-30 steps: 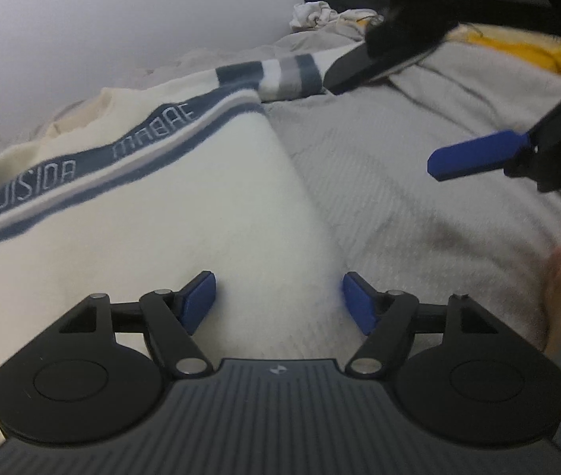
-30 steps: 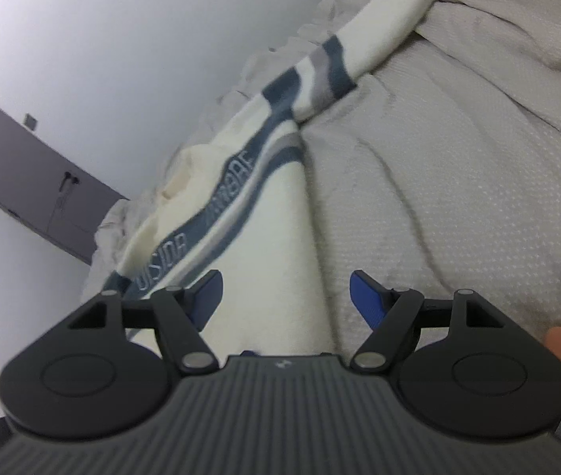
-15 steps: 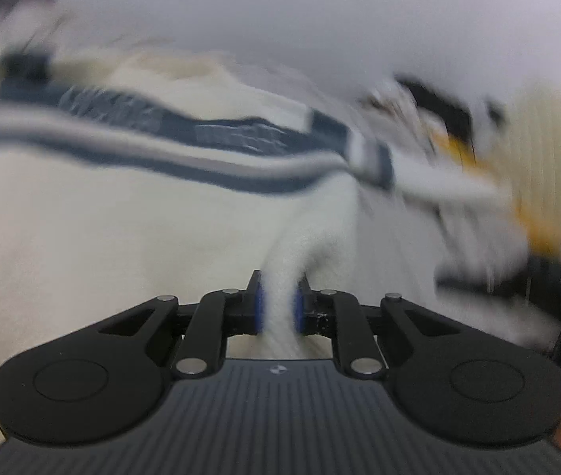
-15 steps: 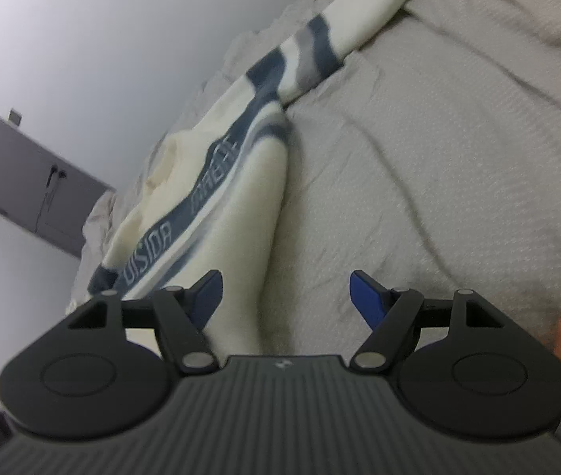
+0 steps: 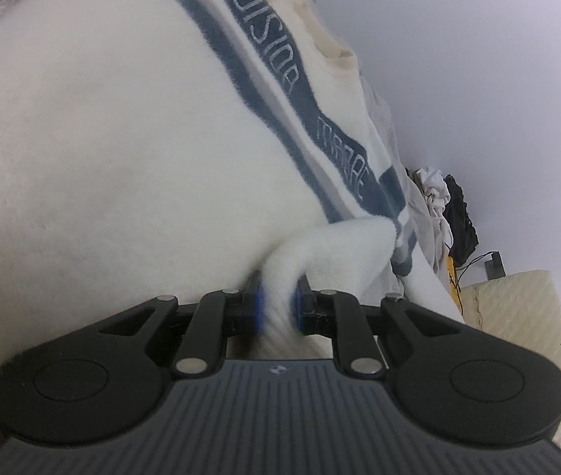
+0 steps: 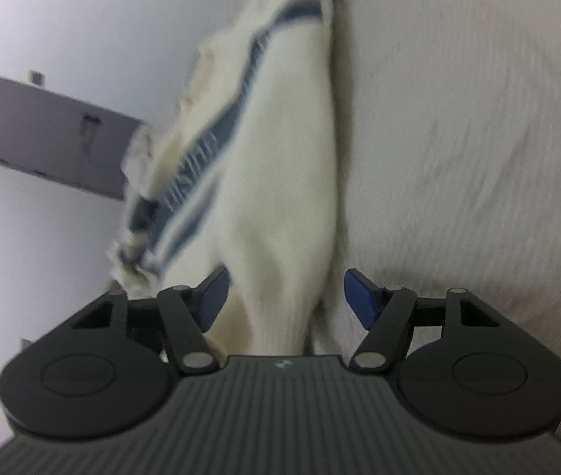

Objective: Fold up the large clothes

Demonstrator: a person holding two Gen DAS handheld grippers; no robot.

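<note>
Cream sweater point(image 5: 122, 150) in left hand-held gripper point(image 5: 278, 308)

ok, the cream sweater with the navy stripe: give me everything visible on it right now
The cream fuzzy knit sweater with a navy lettered stripe lies on the grey textured bedspread. It looks soft and fleecy, with a ribbed cream collar and thinner grey and navy bands beside the main stripe. The left gripper is shut on a raised fold of its edge, blue fingers pressing both sides. The right gripper straddles another edge; its fingers have just been closing, with cloth between them but not yet pinched. That view is blurred.
</note>
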